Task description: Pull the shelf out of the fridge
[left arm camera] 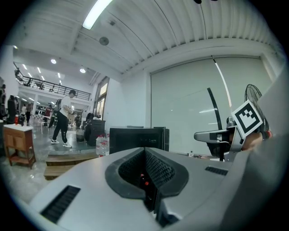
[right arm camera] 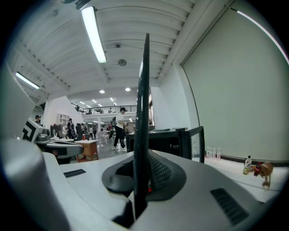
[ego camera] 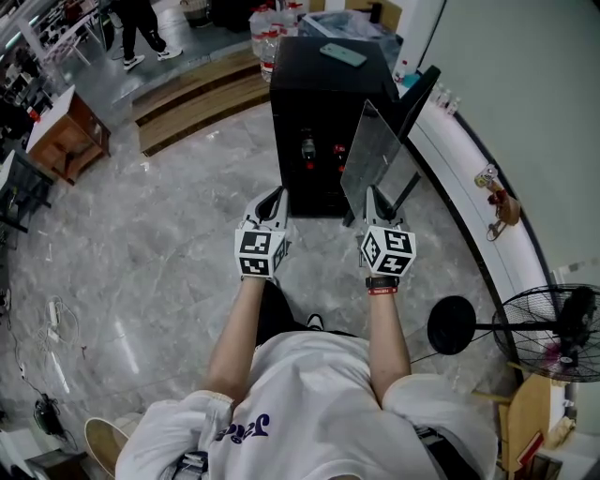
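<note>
The black fridge (ego camera: 319,103) stands on the marble floor ahead, its door (ego camera: 417,98) swung open to the right. The dark glass shelf (ego camera: 370,155) is outside the fridge, tilted up on edge in front of the opening. My right gripper (ego camera: 375,199) is shut on the shelf's near edge; in the right gripper view the shelf (right arm camera: 143,113) rises edge-on from between the jaws of that gripper (right arm camera: 140,180). My left gripper (ego camera: 275,199) hovers level with it, to the left of the shelf, shut with nothing in it (left arm camera: 146,176). Red-capped items show inside the fridge (left arm camera: 137,137).
A flat phone-like object (ego camera: 343,53) lies on top of the fridge. Water bottles (ego camera: 267,33) and wooden steps (ego camera: 197,98) lie behind it. A white ledge (ego camera: 469,159) runs along the right wall, and a floor fan (ego camera: 553,333) stands near right. A person (ego camera: 141,28) walks far off.
</note>
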{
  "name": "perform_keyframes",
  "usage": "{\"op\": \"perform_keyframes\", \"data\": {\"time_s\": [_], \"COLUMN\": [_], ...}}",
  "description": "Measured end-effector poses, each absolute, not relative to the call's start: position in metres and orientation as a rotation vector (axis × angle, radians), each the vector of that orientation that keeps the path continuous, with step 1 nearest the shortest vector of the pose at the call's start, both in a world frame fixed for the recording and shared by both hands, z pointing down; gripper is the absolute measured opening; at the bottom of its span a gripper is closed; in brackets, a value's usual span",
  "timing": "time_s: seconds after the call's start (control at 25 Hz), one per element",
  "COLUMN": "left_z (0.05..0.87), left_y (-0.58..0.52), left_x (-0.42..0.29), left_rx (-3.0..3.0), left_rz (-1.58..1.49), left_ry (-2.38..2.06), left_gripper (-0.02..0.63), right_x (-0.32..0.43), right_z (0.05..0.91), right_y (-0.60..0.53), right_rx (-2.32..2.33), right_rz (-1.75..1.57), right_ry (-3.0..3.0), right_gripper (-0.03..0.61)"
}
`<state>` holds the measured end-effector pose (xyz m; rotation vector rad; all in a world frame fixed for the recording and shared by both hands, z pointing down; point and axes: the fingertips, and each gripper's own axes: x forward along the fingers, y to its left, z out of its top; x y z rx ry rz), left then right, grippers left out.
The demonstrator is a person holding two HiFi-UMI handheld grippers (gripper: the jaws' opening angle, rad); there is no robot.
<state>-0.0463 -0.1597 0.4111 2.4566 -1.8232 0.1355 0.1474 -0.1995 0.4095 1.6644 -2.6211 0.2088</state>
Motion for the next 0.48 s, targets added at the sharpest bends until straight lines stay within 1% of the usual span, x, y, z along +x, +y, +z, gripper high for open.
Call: {"op": "perform_keyframes", "data": {"time_s": [0.48], "left_z": [0.412], "left_y": [-0.169], "left_x": [-0.05], "left_rx": [2.462], "left_rz": [0.119], "left_ry": [-1.789], "left_gripper": [0.017], "right_x": [0.131], "right_z": [0.411], "right_y": [-0.203], "right_rx": [1.648], "right_rz": [0.207], "right_ry": [-2.612], "right_gripper": [0.025]}}
